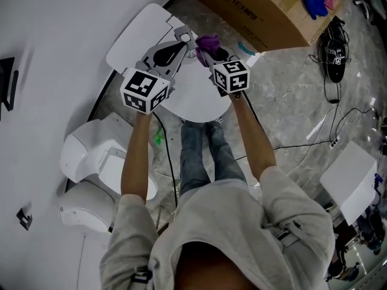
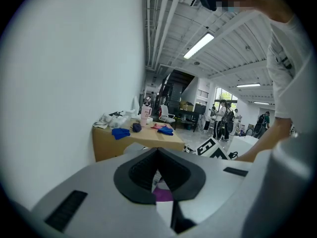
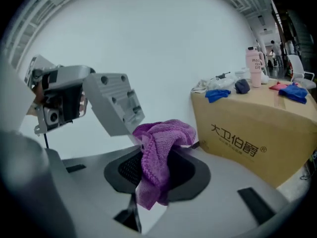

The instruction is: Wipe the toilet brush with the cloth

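I am stretching both arms out in front of me and holding them low, bare forearms running nearly side by side and closing in toward each other at the grippers. My hands are sitting behind the marker cubes, so in the head view I am seeing the cubes rather than my fingers.

My right gripper (image 1: 213, 56) is clamping the purple cloth (image 3: 159, 155). In the right gripper view the cloth is bunching up over the jaw tips and hanging down between the black pads. It is held in the air in front of the white wall, to the left of the printed cardboard box (image 3: 252, 133).

My left gripper (image 2: 157, 150) is angling in from the left, so that its tips are pointing toward the cloth. In the right gripper view its grey jaws are reaching right up to the cloth's left edge. In the left gripper view its jaws are meeting at the tips. A narrow gap is opening behind them, and a sliver of white and a patch of purple are showing through it. I cannot tell whether anything is pinched there, and I cannot make out the toilet brush with any certainty in these views.

The toilet (image 1: 100, 174) is standing down at my left side, against the wall, well apart from both grippers.
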The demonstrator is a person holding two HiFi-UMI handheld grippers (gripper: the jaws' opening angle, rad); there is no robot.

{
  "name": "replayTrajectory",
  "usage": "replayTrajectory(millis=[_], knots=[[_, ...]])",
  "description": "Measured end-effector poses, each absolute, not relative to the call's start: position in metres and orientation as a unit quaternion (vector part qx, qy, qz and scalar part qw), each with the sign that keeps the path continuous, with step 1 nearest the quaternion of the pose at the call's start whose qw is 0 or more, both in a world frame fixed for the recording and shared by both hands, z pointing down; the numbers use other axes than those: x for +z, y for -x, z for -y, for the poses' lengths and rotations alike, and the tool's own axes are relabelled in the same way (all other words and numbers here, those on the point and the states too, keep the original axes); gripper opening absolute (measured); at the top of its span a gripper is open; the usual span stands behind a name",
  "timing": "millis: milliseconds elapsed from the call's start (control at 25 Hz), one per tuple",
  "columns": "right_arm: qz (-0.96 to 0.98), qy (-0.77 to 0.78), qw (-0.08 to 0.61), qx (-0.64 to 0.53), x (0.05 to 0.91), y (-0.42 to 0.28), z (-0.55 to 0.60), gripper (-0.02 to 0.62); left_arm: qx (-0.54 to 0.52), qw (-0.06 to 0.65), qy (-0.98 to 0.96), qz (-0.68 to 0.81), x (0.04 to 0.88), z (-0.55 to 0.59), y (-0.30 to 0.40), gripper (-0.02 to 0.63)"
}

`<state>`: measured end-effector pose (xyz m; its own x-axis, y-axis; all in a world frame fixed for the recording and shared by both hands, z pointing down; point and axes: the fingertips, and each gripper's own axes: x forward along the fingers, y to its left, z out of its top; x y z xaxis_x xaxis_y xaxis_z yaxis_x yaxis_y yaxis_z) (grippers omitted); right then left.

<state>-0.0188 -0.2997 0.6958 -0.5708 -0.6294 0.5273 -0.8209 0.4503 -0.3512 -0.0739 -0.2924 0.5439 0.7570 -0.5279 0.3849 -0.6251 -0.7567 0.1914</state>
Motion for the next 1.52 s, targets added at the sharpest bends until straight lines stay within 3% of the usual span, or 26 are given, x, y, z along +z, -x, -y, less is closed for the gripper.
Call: replayTrajectory(millis=[360, 1000, 1520], knots=[[0.834, -0.422, 0.142, 0.327, 0.700, 0.044, 0.317, 0.123, 0.145, 0.164, -0.925, 0.309, 0.542, 0.295, 0.074, 0.020], [0.799, -0.412, 0.226, 0.374, 0.794, 0.047, 0.297, 0.123, 0.120, 0.158, -0.933, 0.301, 0.537, 0.291, 0.071, 0.020], [0.798, -0.404, 0.239, 0.379, 0.806, 0.043, 0.299, 0.121, 0.113, 0.166, -0.931, 0.306, 0.539, 0.292, 0.073, 0.020]])
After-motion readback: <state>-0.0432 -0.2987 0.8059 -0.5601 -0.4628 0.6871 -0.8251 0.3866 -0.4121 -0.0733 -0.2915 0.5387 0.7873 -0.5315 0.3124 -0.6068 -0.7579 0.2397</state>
